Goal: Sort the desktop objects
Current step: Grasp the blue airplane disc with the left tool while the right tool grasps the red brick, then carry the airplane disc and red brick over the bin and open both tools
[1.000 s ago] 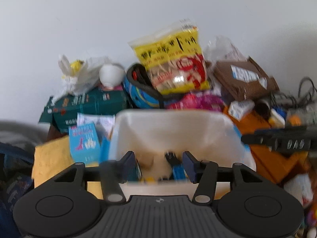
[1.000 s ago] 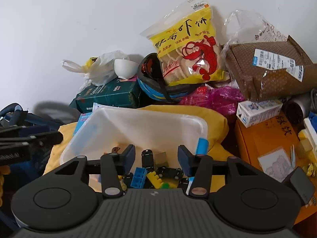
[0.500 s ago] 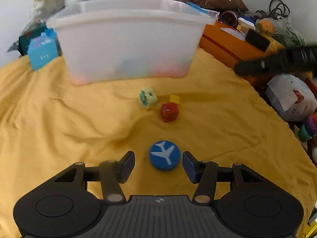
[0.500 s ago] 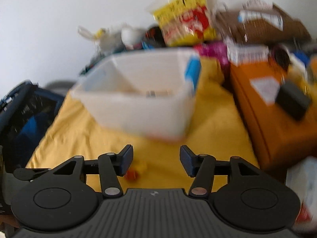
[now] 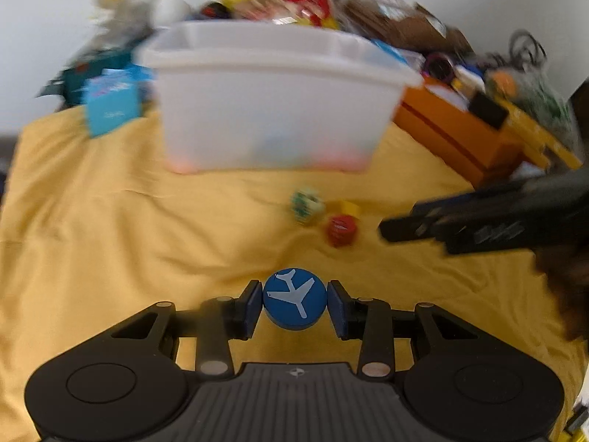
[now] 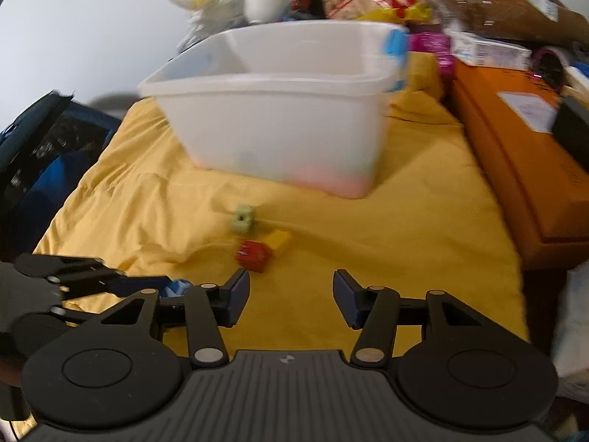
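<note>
Blue disc (image 5: 295,298) between left jaws

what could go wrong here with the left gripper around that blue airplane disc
The left gripper brackets the blue airplane disc, but whether the pads touch its round edge is unclear; it could squirt out as they close. The loose yellow cloth may bunch under the fingers. The right gripper, open nearby, could collide with it.

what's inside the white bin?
Neither view shows much. Through the bin's translucent wall, only blurred pink and bluish patches sit near the bottom. The inside above them looks bare, and the near wall hides the floor, so contents can't be identified.
</note>
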A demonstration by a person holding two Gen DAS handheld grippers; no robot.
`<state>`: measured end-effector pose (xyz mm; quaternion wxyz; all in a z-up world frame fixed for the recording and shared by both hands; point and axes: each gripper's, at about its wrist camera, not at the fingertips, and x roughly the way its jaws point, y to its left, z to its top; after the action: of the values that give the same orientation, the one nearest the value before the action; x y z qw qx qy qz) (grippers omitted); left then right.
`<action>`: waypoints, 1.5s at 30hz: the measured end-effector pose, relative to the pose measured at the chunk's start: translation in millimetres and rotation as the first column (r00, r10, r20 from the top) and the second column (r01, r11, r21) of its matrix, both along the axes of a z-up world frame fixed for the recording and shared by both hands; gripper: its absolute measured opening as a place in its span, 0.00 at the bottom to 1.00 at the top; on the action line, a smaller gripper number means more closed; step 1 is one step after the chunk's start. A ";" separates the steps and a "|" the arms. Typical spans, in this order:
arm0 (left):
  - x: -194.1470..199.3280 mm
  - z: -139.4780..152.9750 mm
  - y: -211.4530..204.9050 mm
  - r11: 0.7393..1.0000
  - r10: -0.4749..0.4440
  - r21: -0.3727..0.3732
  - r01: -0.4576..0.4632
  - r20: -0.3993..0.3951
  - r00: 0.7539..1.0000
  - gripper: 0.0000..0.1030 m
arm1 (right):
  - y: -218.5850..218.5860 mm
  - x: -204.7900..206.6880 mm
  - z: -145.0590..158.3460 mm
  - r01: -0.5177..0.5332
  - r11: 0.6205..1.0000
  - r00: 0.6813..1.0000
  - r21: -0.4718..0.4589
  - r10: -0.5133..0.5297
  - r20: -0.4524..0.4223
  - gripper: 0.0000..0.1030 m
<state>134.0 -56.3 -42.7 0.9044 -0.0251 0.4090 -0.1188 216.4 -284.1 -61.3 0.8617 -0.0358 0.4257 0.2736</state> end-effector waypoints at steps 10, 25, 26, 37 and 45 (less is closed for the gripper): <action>-15.2 24.0 35.6 0.995 0.095 -0.025 -0.095 0.022 0.995 0.41 | 61.0 19.7 -42.1 -0.026 0.999 0.999 -0.043 0.025 -0.033 0.33; 40.6 98.4 29.0 0.995 0.052 -0.088 -0.040 0.131 0.990 0.41 | 6.6 10.5 54.8 0.011 0.995 0.996 0.104 -0.021 0.089 0.21; 47.2 104.7 28.3 0.995 0.053 -0.086 -0.041 0.137 0.989 0.41 | 0.5 12.9 69.1 0.016 0.993 0.994 0.118 -0.029 0.109 0.21; 129.8 156.1 24.8 0.998 0.054 -0.041 -0.048 0.146 0.988 0.41 | -12.4 66.4 140.3 0.061 0.984 0.981 0.170 -0.091 0.174 0.22; 168.7 166.5 20.2 0.999 0.044 0.008 -0.045 0.120 0.992 0.41 | 4.9 107.6 147.4 0.048 0.989 0.987 0.140 -0.068 0.144 0.22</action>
<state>302.7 -36.1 123.7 0.9299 -0.0222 0.3540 -0.0976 324.0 -279.2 86.1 0.8991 0.0151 0.3415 0.2735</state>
